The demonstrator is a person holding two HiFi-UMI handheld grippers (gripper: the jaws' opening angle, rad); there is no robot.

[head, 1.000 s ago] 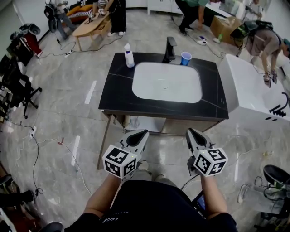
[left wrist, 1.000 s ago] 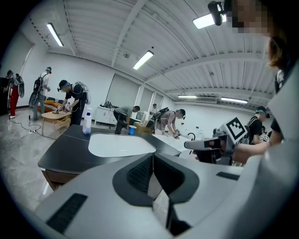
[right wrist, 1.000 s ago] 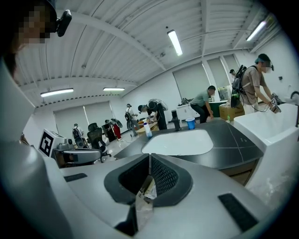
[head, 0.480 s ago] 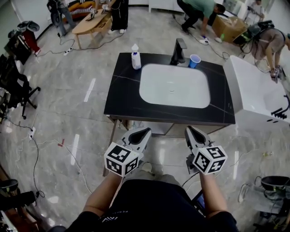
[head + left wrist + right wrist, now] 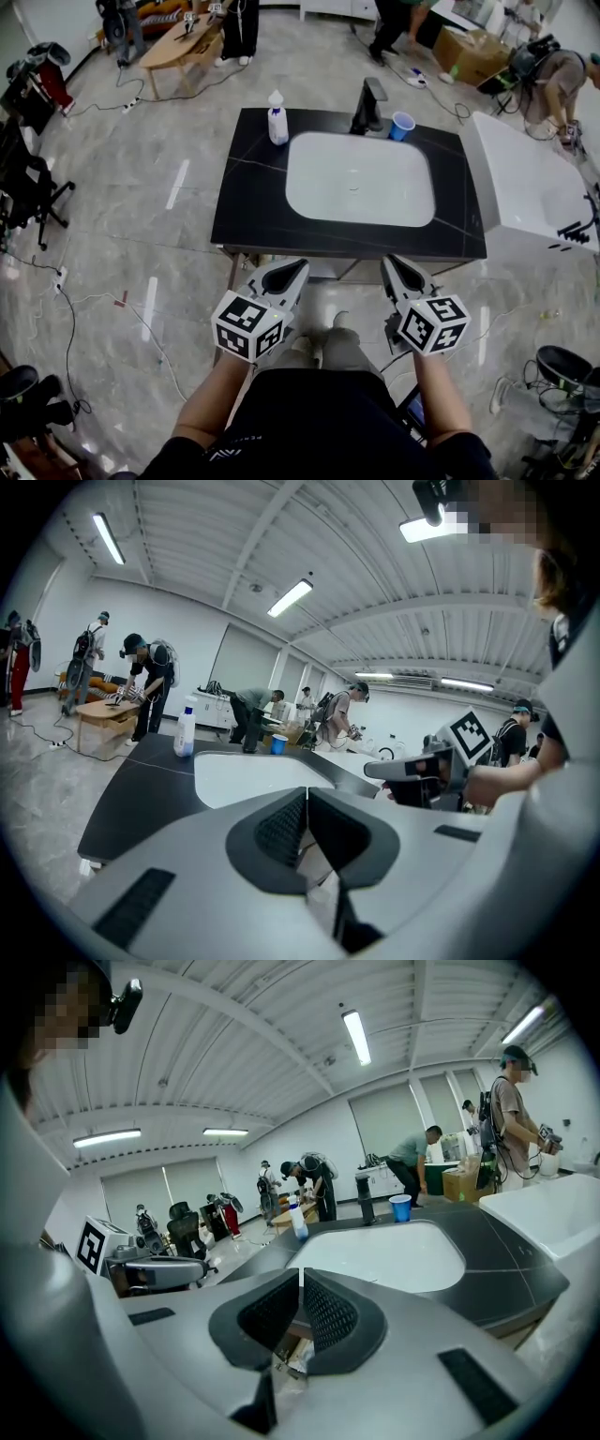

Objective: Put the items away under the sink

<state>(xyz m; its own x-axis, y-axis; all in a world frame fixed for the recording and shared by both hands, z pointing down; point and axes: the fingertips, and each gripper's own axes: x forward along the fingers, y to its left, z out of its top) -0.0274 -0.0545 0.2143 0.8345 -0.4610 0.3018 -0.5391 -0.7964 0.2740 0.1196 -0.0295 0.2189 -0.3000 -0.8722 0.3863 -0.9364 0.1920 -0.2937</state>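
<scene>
Black stone-look countertop [image 5: 248, 202] with a white rectangular basin [image 5: 361, 178] set into it is faced from the front. The items to be stowed are judged to be the two at its far edge. A white spray bottle with a blue label [image 5: 277, 119] stands upright at the basin's far left corner. A blue plastic cup [image 5: 401, 126] stands upright just right of the black tap [image 5: 368, 105].

Neither item has been lifted, so the step in hand is taken to be the approach. The left gripper [image 5: 296, 267] and the right gripper [image 5: 390, 264] are held side by side, short of the counter's near edge and well apart from both items. In each gripper view the jaws are pressed together, pad against pad, with nothing caught between them.

For the next move, one pair of jaws would have to be spread and carried across the counter to the bottle or the cup. The jaws would then be closed around its body, with the cup kept upright in case it holds liquid.

The basin appears empty and dry. What the cup contains cannot be made out. The wooden cabinet [image 5: 228, 281] under the sink is open at the front, but its inside is mostly hidden beneath the counter edge.
</scene>
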